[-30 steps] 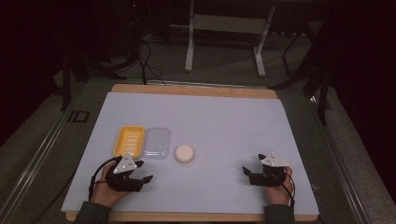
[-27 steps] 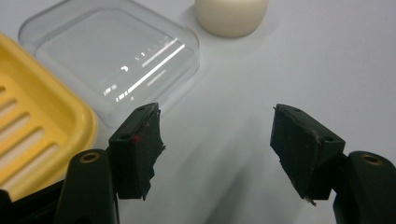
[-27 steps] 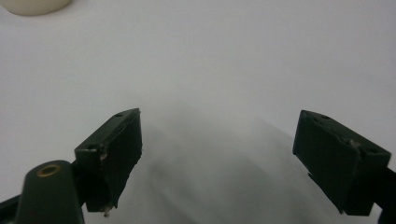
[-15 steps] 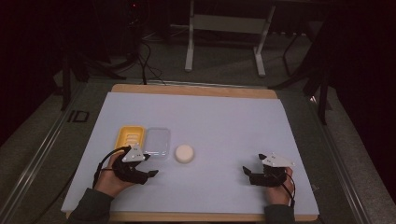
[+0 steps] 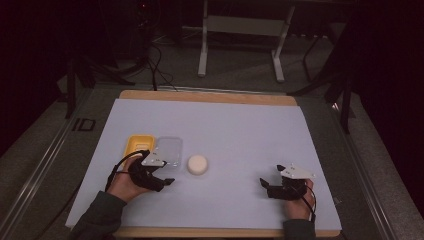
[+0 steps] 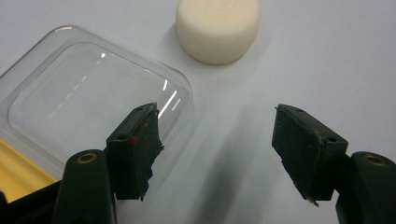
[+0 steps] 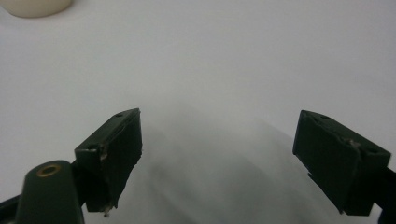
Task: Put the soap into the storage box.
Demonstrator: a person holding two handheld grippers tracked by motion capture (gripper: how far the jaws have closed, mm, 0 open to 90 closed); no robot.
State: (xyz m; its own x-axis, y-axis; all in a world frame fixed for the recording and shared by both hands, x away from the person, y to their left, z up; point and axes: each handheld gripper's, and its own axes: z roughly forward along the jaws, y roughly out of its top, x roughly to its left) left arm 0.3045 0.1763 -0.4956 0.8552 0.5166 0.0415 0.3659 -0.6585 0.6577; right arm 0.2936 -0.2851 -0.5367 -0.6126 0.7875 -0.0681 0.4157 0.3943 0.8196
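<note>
A round cream puck [image 5: 197,164] [image 6: 218,27] lies on the white table sheet [image 5: 235,135], right of a clear plastic lid [image 5: 167,150] [image 6: 88,98] and a yellow tray [image 5: 136,146] [image 6: 16,172]. My left gripper [image 5: 167,181] [image 6: 217,140] is open, low over the sheet just in front of the lid's near corner, with the puck a short way beyond and to the right. My right gripper [image 5: 263,186] [image 7: 219,154] is open near the front right, nothing between its jaws; the puck [image 7: 35,6] shows at that view's top left corner.
The sheet covers a wooden tabletop [image 5: 210,95] whose edge shows at the back. Beyond it stand a metal frame's legs [image 5: 240,40] and cables [image 5: 155,60] on a dark floor. Bare sheet stretches between the two grippers and toward the back.
My left gripper has moved forward and to the right, from the near left toward the clear lid and puck. The right gripper has stayed put.
</note>
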